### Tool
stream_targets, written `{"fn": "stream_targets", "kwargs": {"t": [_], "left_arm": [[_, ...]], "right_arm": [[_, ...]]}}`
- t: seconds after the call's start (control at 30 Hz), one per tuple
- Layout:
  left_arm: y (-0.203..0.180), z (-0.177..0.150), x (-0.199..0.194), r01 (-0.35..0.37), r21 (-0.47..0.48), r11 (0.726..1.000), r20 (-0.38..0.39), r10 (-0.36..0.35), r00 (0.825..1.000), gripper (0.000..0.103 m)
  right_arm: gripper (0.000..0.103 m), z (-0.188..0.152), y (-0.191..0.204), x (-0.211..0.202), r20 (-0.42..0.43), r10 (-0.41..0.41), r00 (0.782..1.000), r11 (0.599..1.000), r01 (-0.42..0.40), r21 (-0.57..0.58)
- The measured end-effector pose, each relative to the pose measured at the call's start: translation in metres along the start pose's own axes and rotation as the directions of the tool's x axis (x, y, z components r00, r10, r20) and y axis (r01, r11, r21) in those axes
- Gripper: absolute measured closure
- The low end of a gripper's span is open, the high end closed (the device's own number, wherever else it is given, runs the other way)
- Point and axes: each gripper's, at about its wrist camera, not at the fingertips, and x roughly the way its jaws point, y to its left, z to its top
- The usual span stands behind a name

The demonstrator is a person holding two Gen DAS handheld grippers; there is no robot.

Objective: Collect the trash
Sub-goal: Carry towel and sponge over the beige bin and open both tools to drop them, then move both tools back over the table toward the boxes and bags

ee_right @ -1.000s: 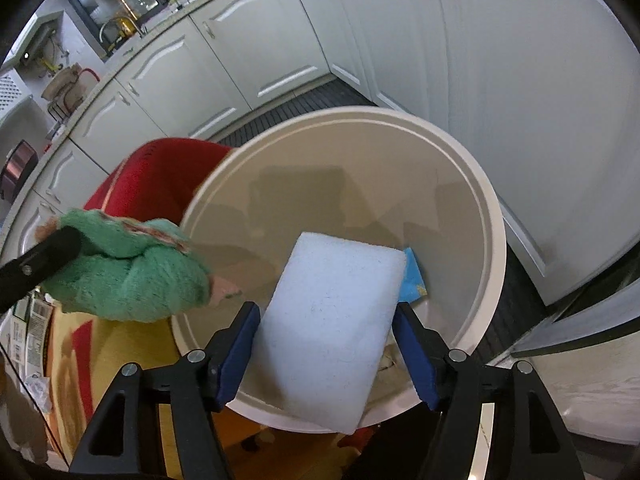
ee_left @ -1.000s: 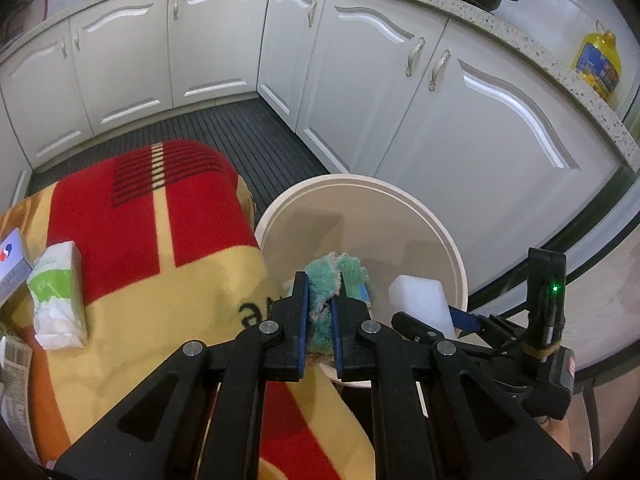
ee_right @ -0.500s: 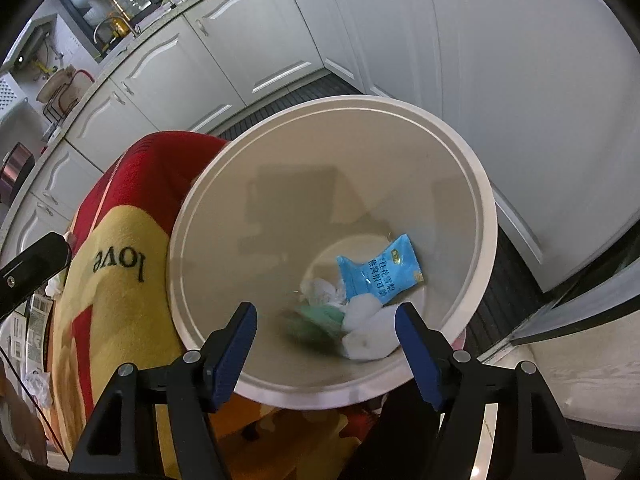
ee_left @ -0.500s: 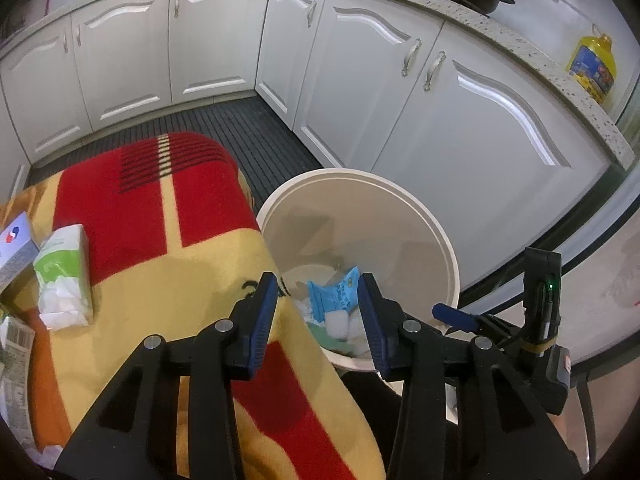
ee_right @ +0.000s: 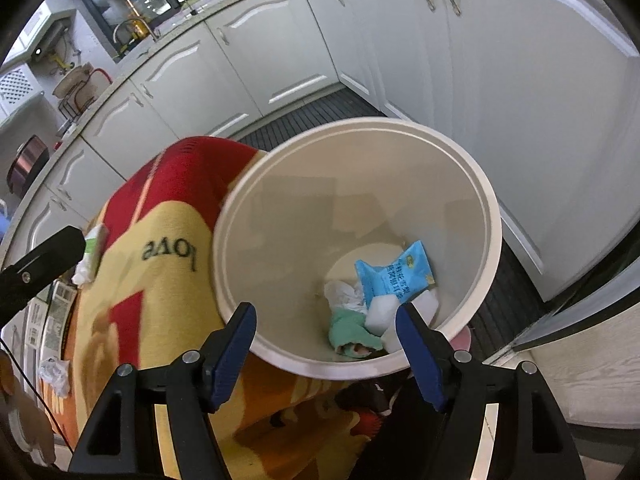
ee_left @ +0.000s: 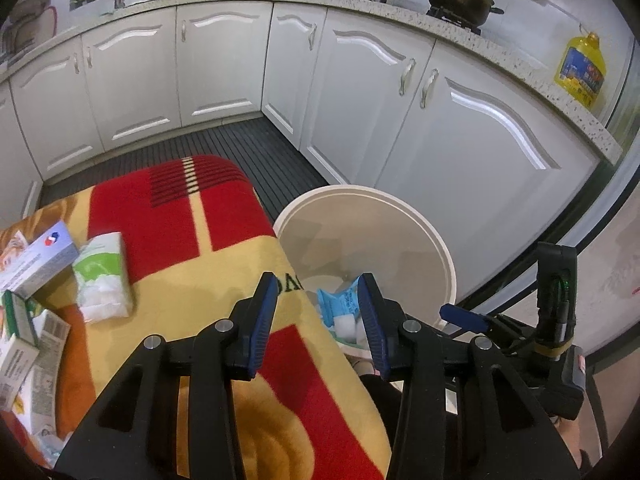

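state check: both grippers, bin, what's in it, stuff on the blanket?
left gripper: open, empty
right gripper: open, empty, over the bin
trash bin: upright, no lid, partly filled
blue packet: in the bin, on top
white sponge: in the bin
green cloth: in the bin, crumpled
tissue pack: on the blanket, uncollected
cardboard box: on the blanket, closed
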Motion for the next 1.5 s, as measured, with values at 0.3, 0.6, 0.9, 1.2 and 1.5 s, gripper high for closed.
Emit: {"fn": "stream_targets", "kwargs": {"t": [0.3,0.6,0.9,1.2,1.5], "left_arm": [[0.013,-0.009,-0.024,-0.012,-0.017,1.0,0.027,0.012,1.0,0.063],[0.028,-0.022,-0.043,-0.026,-0.04,0.999,0.034,0.027,0.999,0.063],[0.057,-0.038,-0.075,-0.034,-0.084,0.996,0.042,0.038,0.998,0.051],[0.105,-0.061,-0.109,-0.068,-0.093,0.993,0.035,0.072,0.997,0.043],[0.162,-0.083,-0.143,-0.076,-0.108,0.991,0.011,0.077,0.997,0.037]], "right_arm": [[0.031,-0.003,0.02,-0.019,0.036,0.01,0.999,1.0,-0.009,-0.027],[0.031,-0.011,0.045,-0.034,0.05,0.033,0.998,0.997,-0.03,-0.067],[0.03,-0.022,0.076,-0.045,0.055,0.074,0.996,0.991,-0.067,-0.112],[0.029,-0.034,0.118,-0.043,0.02,0.131,0.991,0.976,-0.125,-0.179],[0.029,-0.052,0.171,-0.03,-0.066,0.194,0.979,0.938,-0.205,-0.279]]}}
